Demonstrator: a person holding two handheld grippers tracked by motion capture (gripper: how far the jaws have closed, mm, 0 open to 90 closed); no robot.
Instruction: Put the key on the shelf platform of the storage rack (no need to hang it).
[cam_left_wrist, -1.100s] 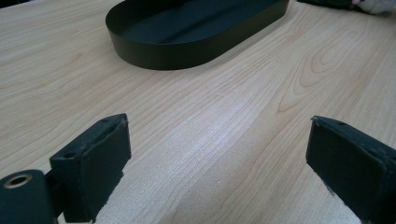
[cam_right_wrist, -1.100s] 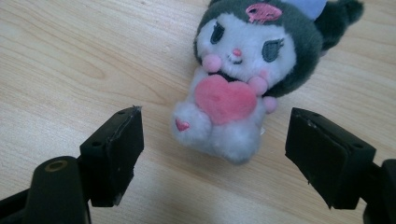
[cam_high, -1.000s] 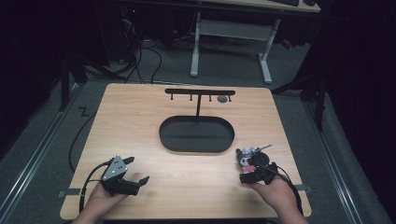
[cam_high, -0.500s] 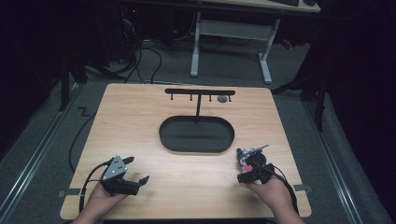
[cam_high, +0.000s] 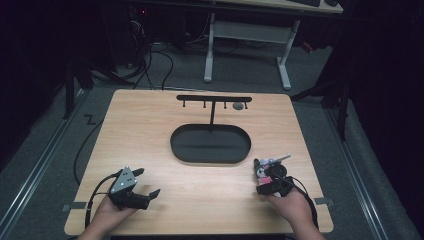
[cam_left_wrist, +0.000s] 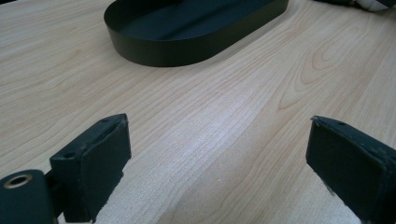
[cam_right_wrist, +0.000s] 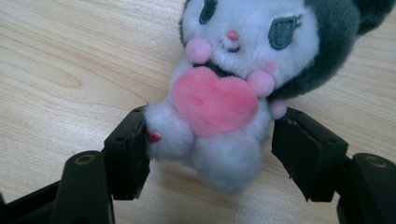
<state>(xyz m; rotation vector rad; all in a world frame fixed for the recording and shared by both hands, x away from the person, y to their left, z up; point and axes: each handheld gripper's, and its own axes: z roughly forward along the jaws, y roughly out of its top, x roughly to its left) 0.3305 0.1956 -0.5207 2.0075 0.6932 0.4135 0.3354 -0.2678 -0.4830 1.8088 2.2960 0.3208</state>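
Observation:
A small plush toy (cam_right_wrist: 233, 32) with a white face, dark grey ears and a pink heart on its chest lies on the wooden table (cam_high: 200, 195) at the near right. My right gripper (cam_right_wrist: 210, 140) has just been closing its jaws around the toy's lower body, and both pads now touch its sides. In the high view the toy (cam_high: 264, 169) sits just ahead of the right gripper (cam_high: 261, 179), which a hand holds. At the near left my left gripper (cam_high: 146, 181) rests wide open on bare wood, with nothing between its jaws (cam_left_wrist: 219, 140).
A black oval tray (cam_high: 172, 145) lies in the middle of the table, its wall (cam_left_wrist: 187, 51) also ahead of the left gripper. Behind it stands a black T-shaped hook rack (cam_high: 214, 98) with a small grey item (cam_high: 238, 106) hanging from it. Cables trail from both grippers.
The right gripper has shifted slightly toward the near edge and its jaws have come together on the plush toy. The left gripper has stayed where it was.

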